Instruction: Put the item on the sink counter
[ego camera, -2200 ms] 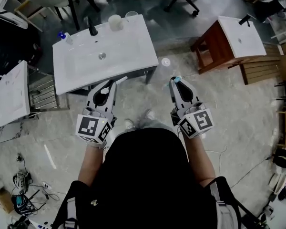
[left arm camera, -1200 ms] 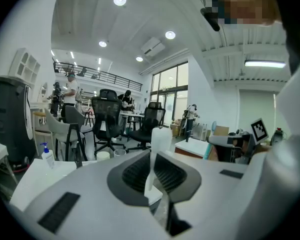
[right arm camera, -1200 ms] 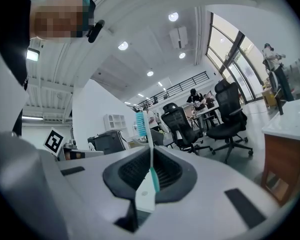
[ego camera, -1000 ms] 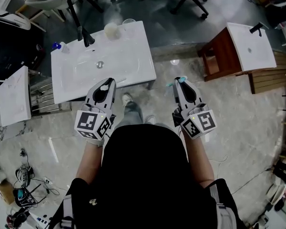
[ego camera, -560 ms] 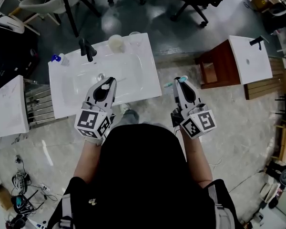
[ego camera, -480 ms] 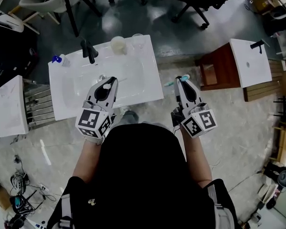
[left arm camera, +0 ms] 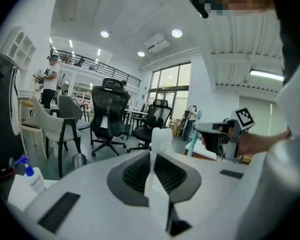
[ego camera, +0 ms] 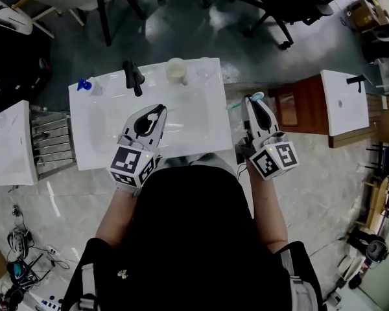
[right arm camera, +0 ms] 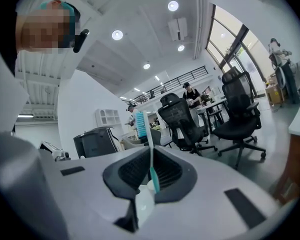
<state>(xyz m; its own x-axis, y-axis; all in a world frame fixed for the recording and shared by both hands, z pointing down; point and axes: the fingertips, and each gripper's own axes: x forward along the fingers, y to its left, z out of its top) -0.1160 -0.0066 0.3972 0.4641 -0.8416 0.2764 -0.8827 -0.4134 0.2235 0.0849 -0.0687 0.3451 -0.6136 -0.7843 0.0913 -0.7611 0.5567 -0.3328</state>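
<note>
The white sink counter (ego camera: pixel 97 141) with its shallow basin lies just in front of me. My left gripper (ego camera: pixel 159 111) hovers over the basin's front half, shut on a flat white item (left arm camera: pixel 160 144) that sticks out past its tips; against the white sink I cannot make it out in the head view. My right gripper (ego camera: pixel 253 99) hangs beside the counter's right edge, shut on a teal and white toothbrush (ego camera: pixel 241 102). In the right gripper view the toothbrush (right arm camera: pixel 141 124) stands up between the jaws, bristles on top.
On the counter's back edge stand a black faucet (ego camera: pixel 133 76), a pale cup (ego camera: pixel 176 70), a clear glass (ego camera: pixel 204 70) and a blue-capped spray bottle (ego camera: pixel 87 85). A second sink top on a wooden stand (ego camera: pixel 343 102) is at the right, a white slab (ego camera: pixel 10 141) at the left, office chairs beyond.
I have walked up to the sink counter. Both grippers, which were short of its front edge, have come forward: the left is over the basin, the right beside the right edge. Both grips are unchanged.
</note>
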